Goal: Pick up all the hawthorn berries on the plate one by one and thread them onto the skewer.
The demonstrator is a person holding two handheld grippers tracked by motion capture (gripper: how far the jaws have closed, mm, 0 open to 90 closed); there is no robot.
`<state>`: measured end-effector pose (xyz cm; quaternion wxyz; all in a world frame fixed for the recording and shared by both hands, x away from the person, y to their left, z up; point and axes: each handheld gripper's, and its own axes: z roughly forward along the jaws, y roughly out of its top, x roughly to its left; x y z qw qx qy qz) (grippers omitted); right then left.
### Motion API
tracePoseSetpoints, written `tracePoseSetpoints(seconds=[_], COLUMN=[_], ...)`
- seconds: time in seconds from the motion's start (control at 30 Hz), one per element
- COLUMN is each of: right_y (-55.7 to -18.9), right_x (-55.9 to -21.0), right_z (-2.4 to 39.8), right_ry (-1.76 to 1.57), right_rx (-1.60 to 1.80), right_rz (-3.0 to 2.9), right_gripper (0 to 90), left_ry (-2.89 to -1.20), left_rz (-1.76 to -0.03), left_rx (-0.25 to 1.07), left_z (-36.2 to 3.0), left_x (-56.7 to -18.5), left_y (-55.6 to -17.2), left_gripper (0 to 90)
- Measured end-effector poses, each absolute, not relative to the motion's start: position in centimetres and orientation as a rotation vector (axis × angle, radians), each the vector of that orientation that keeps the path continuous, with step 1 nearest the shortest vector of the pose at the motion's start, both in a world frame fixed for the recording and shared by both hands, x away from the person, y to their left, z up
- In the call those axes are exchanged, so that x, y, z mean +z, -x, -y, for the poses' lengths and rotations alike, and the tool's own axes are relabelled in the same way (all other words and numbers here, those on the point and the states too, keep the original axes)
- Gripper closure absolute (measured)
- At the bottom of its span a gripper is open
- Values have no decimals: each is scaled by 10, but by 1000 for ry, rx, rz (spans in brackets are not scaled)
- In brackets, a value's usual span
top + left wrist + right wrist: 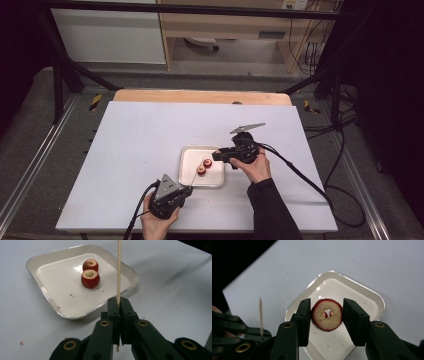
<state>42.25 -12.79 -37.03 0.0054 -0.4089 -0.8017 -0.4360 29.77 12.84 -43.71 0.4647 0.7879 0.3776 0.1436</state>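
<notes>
The white table (150,130) has a small white tray (50,305) on it. My left gripper (118,302) squeezes a wooden skewer (119,270) standing up. My right gripper (325,315) pinches a cored fruit slice (327,314) over the tray. I should line the hole up with the tip and push slowly. Two more fruit pieces (90,278) sit in the tray.

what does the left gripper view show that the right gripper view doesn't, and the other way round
Left gripper view alone: two cored red fruit pieces lying in the tray, and the left gripper shut on the skewer's lower end. Right gripper view alone: the right gripper holding a cored fruit slice above the tray, its centre hole facing the camera. Both: the white tray and the wooden skewer.
</notes>
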Motion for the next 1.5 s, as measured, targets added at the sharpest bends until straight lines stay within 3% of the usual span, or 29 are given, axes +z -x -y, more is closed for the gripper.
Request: tracePoseSetpoints(seconds=[0.43,1.5], right_y=[-411,-394], right_x=[-373,-378], right_z=[147,133], right_ry=[1417,1363], right_rx=[-1852,-2195], right_rz=[1981,1823], right_gripper=[596,598], left_ry=[-1907,-1741], left_rz=[-926,-1060], left_rx=[364,223], left_z=[-112,-86], left_x=[-433,-429], left_y=[-298,-310], left_gripper=[886,886])
